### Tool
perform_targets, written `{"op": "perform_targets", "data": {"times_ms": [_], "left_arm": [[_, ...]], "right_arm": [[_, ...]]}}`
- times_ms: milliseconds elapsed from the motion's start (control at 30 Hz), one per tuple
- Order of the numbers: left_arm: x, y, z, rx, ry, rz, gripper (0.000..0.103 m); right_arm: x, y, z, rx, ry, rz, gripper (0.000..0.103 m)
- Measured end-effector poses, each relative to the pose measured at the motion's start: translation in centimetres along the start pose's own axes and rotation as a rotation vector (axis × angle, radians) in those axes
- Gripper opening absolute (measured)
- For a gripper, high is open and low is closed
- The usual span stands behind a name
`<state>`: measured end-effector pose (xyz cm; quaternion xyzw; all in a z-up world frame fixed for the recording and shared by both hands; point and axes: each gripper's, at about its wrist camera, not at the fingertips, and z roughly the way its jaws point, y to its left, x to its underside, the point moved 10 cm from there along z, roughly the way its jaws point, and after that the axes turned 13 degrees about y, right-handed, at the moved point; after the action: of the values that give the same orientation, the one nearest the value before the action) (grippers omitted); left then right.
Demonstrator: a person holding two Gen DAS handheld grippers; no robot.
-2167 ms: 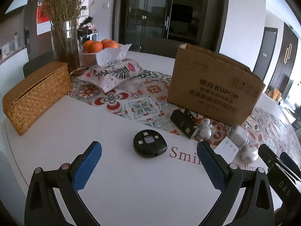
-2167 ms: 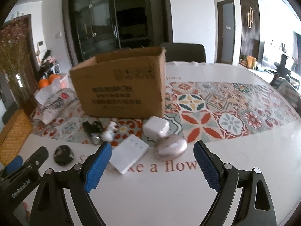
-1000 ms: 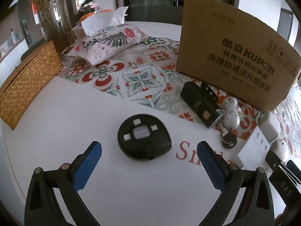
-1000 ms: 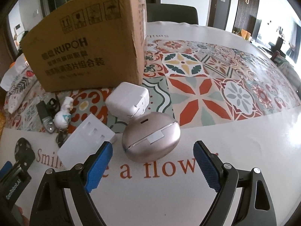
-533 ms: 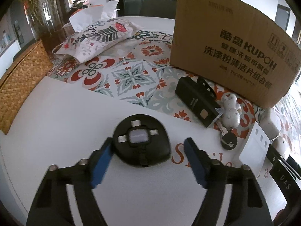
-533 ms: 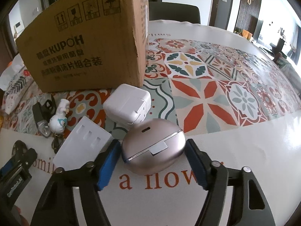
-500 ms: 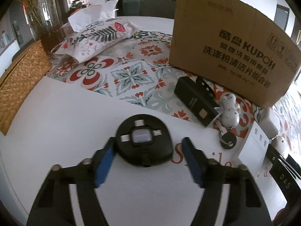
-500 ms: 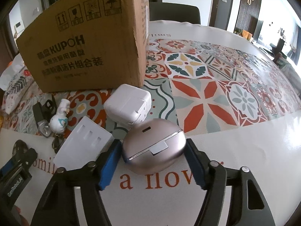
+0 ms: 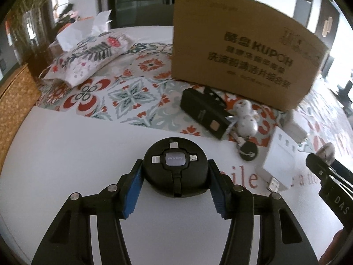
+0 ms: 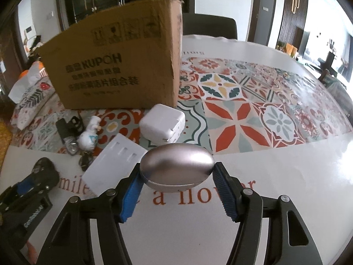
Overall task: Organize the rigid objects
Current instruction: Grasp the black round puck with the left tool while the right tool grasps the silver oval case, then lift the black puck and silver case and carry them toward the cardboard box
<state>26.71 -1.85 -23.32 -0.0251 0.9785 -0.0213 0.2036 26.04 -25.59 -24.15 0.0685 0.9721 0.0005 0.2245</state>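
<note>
Gripping: left gripper [image 9: 175, 177] closing on black disc [image 9: 175, 169], right gripper [image 10: 177, 182] clasping silver case [image 10: 177, 168].

A home dining room: a round white table [image 10: 286, 176] with a patterned floral tablecloth [image 10: 253, 101], dark dining chair [image 10: 209, 27], glass-doored cabinet [image 9: 136, 0].

Bright daylight from my right, glare on the bench [image 10: 308, 176], fisheye-bent dark corners, motion-blurred cardboard box [image 9: 242, 55].
</note>
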Motion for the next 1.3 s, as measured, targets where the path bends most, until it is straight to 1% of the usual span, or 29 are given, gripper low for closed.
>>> {"op": "perform_targets", "data": {"times_ms": [200,367,533,1300], "left_arm": [[-0.2,-0.7,-1.4,0.015,-0.043,0.050,0.055],[-0.4,-1.0,-2.5,0.032,-0.072,0.070,0.055],[-0.7,-1.0,-3.5,0.049,-0.095,0.080,0.055],[-2.7,-1.8,-11.2,0.110,-0.249,0.130,0.055]], "right_arm": [[0.4,0.4,-1.3,-0.014,-0.024,-0.005,0.064],[0.5,0.6,-2.2,-0.024,-0.040,-0.011,0.064],[0.5,1.1,-3.6,-0.032,-0.066,-0.022,0.064],[-0.9,2.0,-10.4,-0.077,-0.201,-0.021,0.064]]}}
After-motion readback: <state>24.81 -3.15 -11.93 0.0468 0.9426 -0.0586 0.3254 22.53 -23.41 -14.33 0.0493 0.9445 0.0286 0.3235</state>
